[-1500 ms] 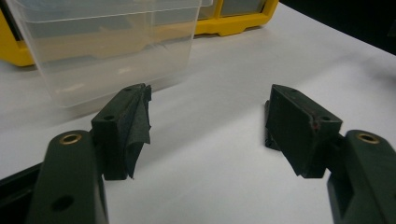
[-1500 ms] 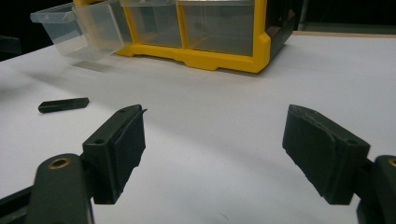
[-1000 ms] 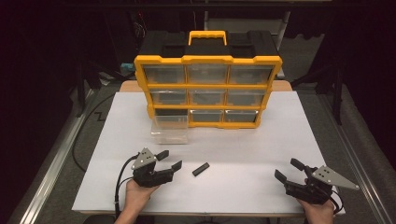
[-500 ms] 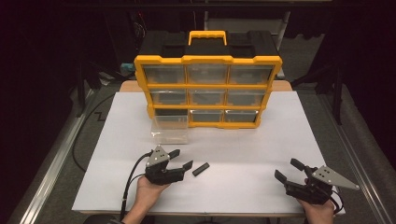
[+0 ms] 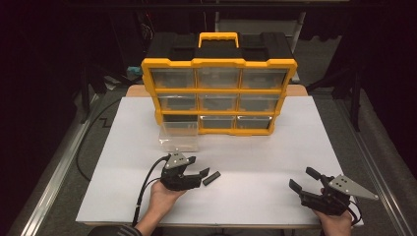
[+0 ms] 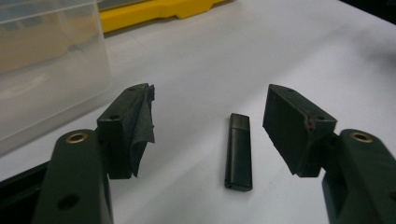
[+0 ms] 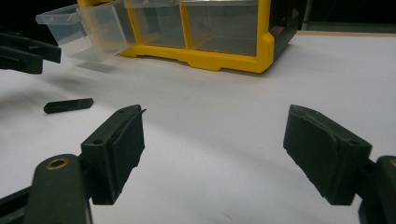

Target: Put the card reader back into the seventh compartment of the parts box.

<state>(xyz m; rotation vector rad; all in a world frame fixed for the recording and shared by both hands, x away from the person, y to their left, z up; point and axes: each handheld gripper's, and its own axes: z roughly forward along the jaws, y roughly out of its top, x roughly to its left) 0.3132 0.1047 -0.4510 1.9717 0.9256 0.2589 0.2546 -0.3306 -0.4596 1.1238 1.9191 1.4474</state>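
Stick [image 6: 239, 151] on table between spread jaws of left gripper [image 6: 210, 135], untouched.

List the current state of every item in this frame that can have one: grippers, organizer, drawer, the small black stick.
Left hand-held gripper: open, jaws either side of the black stick, not touching it.
Right hand-held gripper: open, holding nothing.
Black stick: lying flat on the white tabletop, ungrasped.
Yellow organizer: upright, bottom-left slot vacant, other drawers shut.
Clear drawer: pulled out, sitting on the tabletop before that slot.
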